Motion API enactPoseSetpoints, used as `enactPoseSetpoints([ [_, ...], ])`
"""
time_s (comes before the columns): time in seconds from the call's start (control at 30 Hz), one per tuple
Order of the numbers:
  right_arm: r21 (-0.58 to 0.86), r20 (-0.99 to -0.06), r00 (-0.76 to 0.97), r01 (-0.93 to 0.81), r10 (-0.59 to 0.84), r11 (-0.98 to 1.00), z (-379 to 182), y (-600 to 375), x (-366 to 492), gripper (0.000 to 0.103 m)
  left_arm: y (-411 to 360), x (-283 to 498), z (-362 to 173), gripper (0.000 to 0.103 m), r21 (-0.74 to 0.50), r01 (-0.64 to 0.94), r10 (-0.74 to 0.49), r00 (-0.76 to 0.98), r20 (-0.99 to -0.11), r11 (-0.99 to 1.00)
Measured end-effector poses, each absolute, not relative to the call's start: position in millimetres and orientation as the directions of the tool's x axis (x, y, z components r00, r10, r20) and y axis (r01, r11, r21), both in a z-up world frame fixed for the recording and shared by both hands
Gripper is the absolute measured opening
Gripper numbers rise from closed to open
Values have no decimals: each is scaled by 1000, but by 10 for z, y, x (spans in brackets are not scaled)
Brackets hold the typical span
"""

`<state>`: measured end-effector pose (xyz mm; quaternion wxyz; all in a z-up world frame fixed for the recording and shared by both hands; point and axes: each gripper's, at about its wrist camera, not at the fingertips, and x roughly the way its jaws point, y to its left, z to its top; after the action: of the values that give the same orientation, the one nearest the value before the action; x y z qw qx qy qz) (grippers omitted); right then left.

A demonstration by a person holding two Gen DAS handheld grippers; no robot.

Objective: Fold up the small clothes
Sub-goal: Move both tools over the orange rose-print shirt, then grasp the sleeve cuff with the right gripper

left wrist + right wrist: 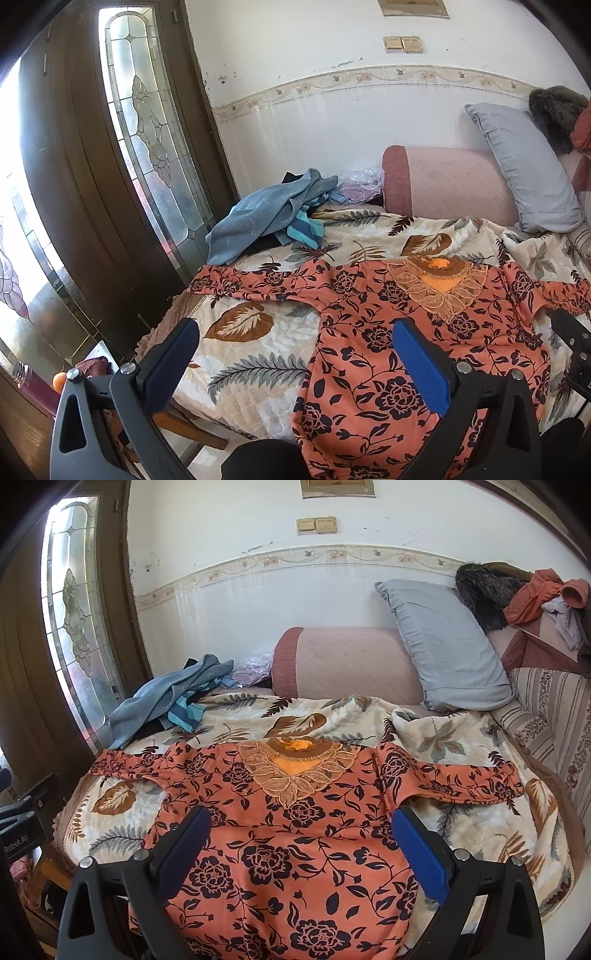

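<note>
Left wrist view: the left gripper (295, 354), jaws spread wide and empty, hovers over the leaf-print quilted bedspread (258, 354) beside the orange black-flowered lace-necked dress (388, 332), spread flat, sleeves out

Right wrist view: the right gripper (299, 834), equally wide and empty, hangs over the dress (295, 849); best pinch each sleeve (461, 779) near its cuff, folding inward evenly

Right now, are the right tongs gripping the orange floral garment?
No, the right tongs hang open above the orange floral garment, gripping nothing.
</note>
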<state>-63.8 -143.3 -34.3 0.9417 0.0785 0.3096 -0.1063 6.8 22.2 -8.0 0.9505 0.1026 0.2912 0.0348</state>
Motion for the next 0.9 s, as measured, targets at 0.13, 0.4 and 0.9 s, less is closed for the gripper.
enactPoseSetpoints([
  [0.13,88,-601,786,248,-147,965,-396,-1538,-649,99,161,167,-274,103,188,55,72,792,-606,981],
  [0.4,313,-645,755,402,-119,861,-995,-2915,-714,99,-81,447,-1125,103,123,180,-4,581,-814,976],
  [0.9,763,-636,771,634,-26,124,-2675,-6079,-691,59,-502,702,-1442,103,209,233,68,499,-864,950],
])
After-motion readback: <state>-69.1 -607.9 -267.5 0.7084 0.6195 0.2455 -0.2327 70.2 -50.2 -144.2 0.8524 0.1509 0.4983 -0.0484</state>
